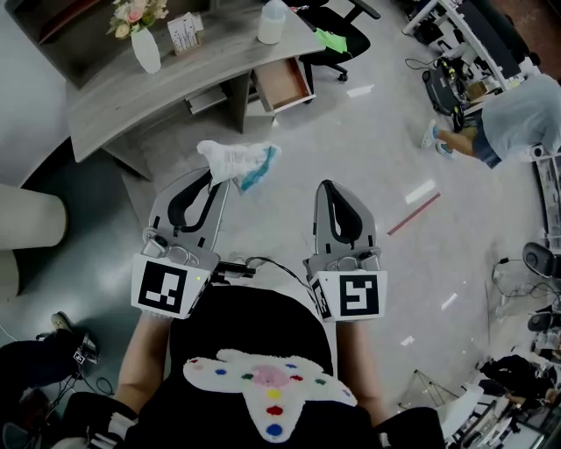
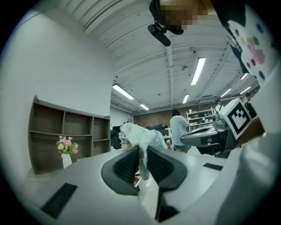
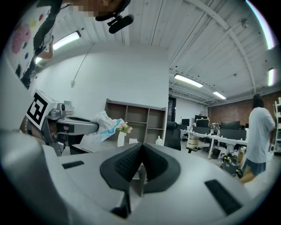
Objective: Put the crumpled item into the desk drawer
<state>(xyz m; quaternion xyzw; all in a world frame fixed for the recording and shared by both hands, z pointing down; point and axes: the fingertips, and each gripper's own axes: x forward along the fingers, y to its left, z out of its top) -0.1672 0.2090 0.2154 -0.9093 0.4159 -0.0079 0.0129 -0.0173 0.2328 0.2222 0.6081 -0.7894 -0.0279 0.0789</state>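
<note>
A crumpled white and blue plastic item sticks out from the tip of my left gripper, which is shut on it. In the left gripper view the crumpled item rises from between the dark pads. My right gripper is held level beside it, shut with nothing between its pads. Its camera shows the crumpled item off to the left. Ahead, the grey curved desk has a drawer pulled open at its right end.
On the desk stand a white vase of flowers, a small card holder and a plastic jug. A black office chair stands behind the drawer. A person crouches at the far right among cables and racks.
</note>
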